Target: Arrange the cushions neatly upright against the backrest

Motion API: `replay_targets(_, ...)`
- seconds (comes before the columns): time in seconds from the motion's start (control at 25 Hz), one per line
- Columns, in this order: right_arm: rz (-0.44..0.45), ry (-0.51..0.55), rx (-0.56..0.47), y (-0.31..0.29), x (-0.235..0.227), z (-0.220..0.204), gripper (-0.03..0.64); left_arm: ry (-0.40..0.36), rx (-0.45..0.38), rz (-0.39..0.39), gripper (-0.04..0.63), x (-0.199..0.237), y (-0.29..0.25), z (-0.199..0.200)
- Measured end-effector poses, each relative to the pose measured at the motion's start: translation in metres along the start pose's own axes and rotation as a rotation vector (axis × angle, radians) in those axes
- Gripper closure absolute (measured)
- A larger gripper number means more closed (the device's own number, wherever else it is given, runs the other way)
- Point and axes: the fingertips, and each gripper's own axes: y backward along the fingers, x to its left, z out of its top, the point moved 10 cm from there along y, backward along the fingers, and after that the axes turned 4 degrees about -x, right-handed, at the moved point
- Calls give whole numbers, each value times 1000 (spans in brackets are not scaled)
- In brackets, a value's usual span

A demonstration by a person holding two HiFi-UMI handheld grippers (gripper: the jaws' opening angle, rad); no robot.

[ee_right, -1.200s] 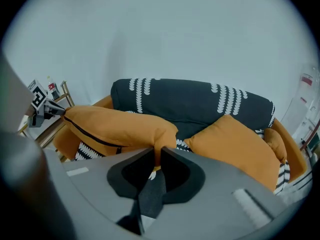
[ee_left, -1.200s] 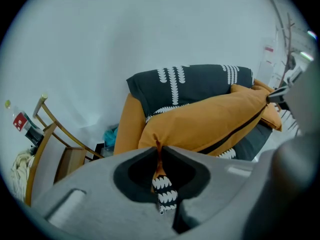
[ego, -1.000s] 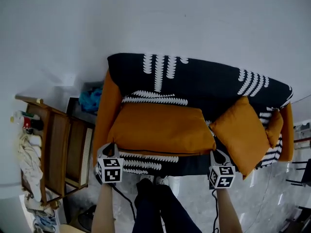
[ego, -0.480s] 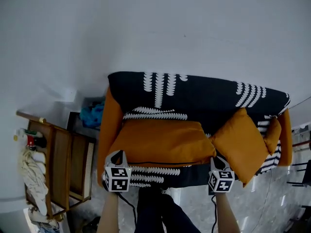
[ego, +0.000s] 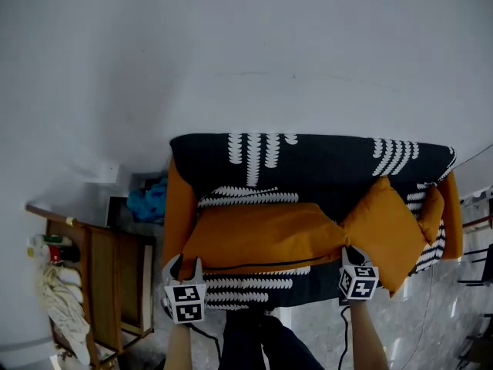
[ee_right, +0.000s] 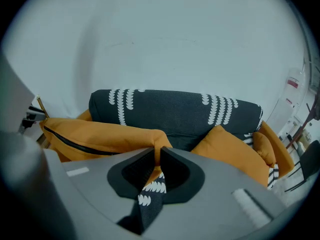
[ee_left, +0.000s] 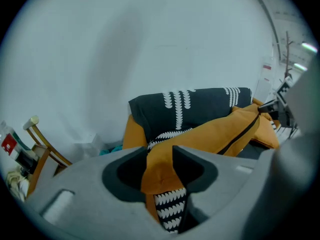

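A long orange cushion [ego: 262, 233] lies across the seat of a black sofa with white patterns [ego: 323, 156], its front edge raised. My left gripper [ego: 185, 265] is at the cushion's front left corner. Its jaws have just been opening, and in the left gripper view [ee_left: 160, 156] that corner [ee_left: 159, 171] sits loosely between them. My right gripper [ego: 353, 253] is shut on the front right corner, seen pinched in the right gripper view [ee_right: 156, 156]. A square orange cushion [ego: 385, 222] leans at the right, with a smaller one [ego: 433, 206] behind it.
A wooden side table [ego: 115, 284] stands left of the sofa, with white cloths [ego: 65, 314] on its near end and a blue bundle [ego: 150, 199] behind it. The person's legs [ego: 254, 341] are in front of the sofa. A white wall [ego: 246, 52] rises behind.
Both grippers moved toward the backrest, lifting the long cushion's front edge so it looks thinner. The left jaws now stand wider apart.
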Motion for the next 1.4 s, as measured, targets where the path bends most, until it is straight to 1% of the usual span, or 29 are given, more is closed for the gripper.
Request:
replay_targets(0.08,-10,-4,4,-3,0,5,568,32,5,-13,379,7,-4,3)
replay_targets(0.2,-25,-8,6,-9,0,12,568,94,28,-27,240,17,-12,3)
replay_targets(0.28,-31,-10,6,-11,0,17,568,131,44,-38,203,22,-15,2)
replay_targets(0.44,-43,-14,7,-16,1,23,566,181,67,-88,201,28,-20,2)
replay_targets(0.56,-48,-18,10,-16,1,24,566,236,108,-160,249,29,-25,1)
replay_targets(0.6,-47,-18,10,-16,2,24,567,249,121,-182,287,28,-26,1)
replay_targets(0.68,-44,-14,12,-17,3,24,567,244,136,-204,359,26,-28,1)
replay_targets(0.76,-40,-13,13,-16,4,24,568,217,144,-196,436,22,-28,1)
replay_targets(0.84,-35,-11,16,-17,4,25,566,185,151,-178,492,17,-29,4)
replay_targets(0.96,-21,-12,14,-18,0,31,567,142,147,-138,541,15,-29,14)
replay_targets(1.04,-9,-12,8,-21,-4,37,567,130,134,-101,588,19,-32,24)
replay_targets(1.2,12,-4,-7,-32,-11,55,566,139,116,-91,588,29,-44,48)
replay_targets(1.32,25,6,-20,-44,-13,73,566,99,103,-66,588,30,-53,67)
replay_targets(1.4,35,15,-27,-53,-16,85,568,85,96,-52,588,32,-61,80)
